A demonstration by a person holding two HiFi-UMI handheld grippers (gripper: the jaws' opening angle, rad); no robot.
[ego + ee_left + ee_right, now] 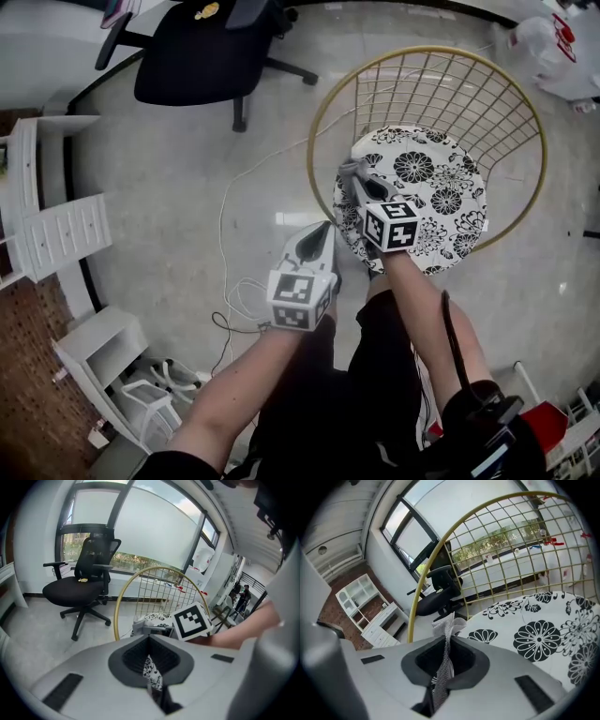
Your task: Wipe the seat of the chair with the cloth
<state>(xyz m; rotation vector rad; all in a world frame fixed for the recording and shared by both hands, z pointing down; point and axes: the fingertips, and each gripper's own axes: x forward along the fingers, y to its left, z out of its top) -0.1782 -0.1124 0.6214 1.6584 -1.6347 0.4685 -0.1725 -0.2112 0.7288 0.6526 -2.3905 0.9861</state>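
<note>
scene: a person stands over a gold wire chair (315, 127), a claw in each hand.
seat: a round white cushion with black flowers (441, 192) fills the chair's frame; nothing is over it but the right claw, at its near left edge.
right claw: (359, 183) clamped on a grey mesh cloth (449, 623), a crumpled tuft of which pokes out past the tips.
left claw: (319, 234) jaws drawn together to a thin slit, with nothing poking past the tips. it hangs over the floor (187, 187), just beside the seat.
cloth: at the seat's edge; whether it touches the cushion cannot be made out.
progress: an early point, by the look of it. the cloth is in grip and at the seat, and nearly the whole cushion ahead of it is likely left to wipe.
background: a black office chair (202, 47) stands well apart.
</note>
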